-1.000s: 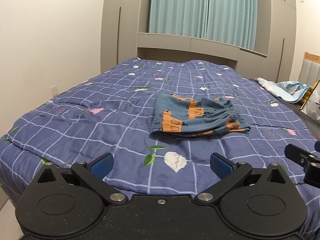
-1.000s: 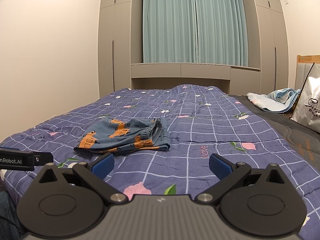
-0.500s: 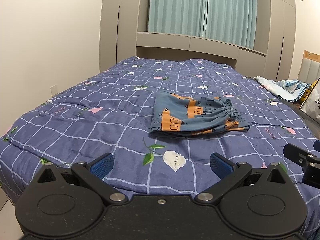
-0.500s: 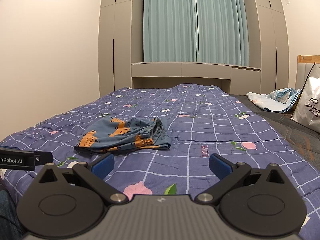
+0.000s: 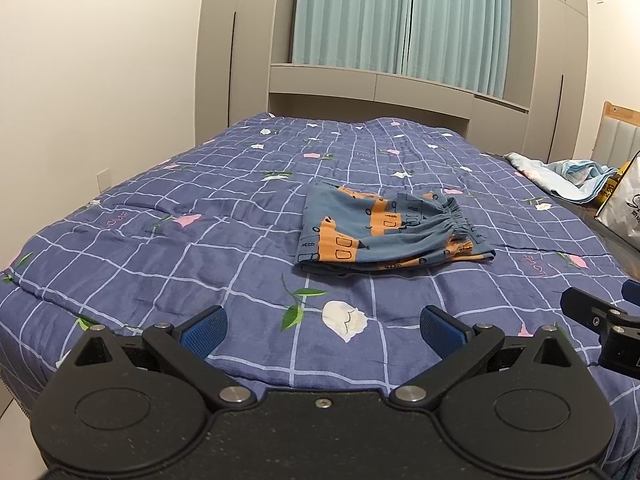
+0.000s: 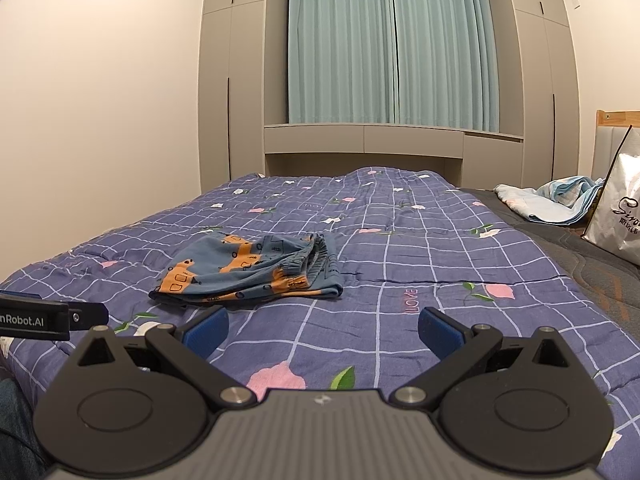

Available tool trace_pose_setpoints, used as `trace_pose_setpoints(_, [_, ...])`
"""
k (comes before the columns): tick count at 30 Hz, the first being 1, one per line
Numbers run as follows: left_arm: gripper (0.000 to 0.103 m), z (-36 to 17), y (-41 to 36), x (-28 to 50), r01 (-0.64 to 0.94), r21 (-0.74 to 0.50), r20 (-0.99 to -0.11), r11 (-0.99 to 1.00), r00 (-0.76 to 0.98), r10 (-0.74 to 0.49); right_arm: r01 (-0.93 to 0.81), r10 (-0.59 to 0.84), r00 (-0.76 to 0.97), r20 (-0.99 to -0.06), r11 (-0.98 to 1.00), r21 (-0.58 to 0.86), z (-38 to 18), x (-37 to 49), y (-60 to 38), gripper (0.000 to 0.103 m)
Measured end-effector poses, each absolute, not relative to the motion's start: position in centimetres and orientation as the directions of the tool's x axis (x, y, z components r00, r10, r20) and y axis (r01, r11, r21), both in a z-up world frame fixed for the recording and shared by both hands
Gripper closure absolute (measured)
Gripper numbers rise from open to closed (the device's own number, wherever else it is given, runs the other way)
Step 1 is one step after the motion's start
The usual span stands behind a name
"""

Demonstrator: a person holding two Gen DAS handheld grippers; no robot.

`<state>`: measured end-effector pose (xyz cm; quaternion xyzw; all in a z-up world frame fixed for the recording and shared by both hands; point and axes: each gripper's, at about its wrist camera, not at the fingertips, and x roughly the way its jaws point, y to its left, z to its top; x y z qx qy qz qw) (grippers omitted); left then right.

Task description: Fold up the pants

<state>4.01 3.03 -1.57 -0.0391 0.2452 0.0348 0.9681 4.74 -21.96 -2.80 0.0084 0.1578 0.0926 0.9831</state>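
Note:
Small blue pants with orange prints [image 5: 384, 232] lie folded into a compact bundle on the blue checked quilt [image 5: 180, 248], elastic waistband toward the right. They also show in the right wrist view [image 6: 252, 272]. My left gripper [image 5: 322, 330] is open and empty, held above the quilt well short of the pants. My right gripper [image 6: 322, 330] is open and empty, to the right of the pants and short of them. The right gripper's side shows at the right edge of the left wrist view [image 5: 600, 320].
A crumpled light blue cloth [image 6: 552, 200] and a white shopping bag [image 6: 620, 208] lie on the grey mattress at the right. Wardrobes and teal curtains [image 6: 392, 44] stand behind the bed. A wall [image 5: 100, 80] runs along the left side.
Both grippers stay open and almost still; the views shift only slightly. The pants have not moved.

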Motion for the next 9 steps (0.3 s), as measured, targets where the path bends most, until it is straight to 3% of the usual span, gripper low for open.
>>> trace_pose_setpoints(9, [0.001, -1.63, 3.03, 4.05, -0.087, -0.059, -0.481, 0.994, 0.876, 0.048, -0.182, 0.187, 0.931, -0.314, 0.982, 0.044, -3.24, 4.69, -21.81, 0.0])
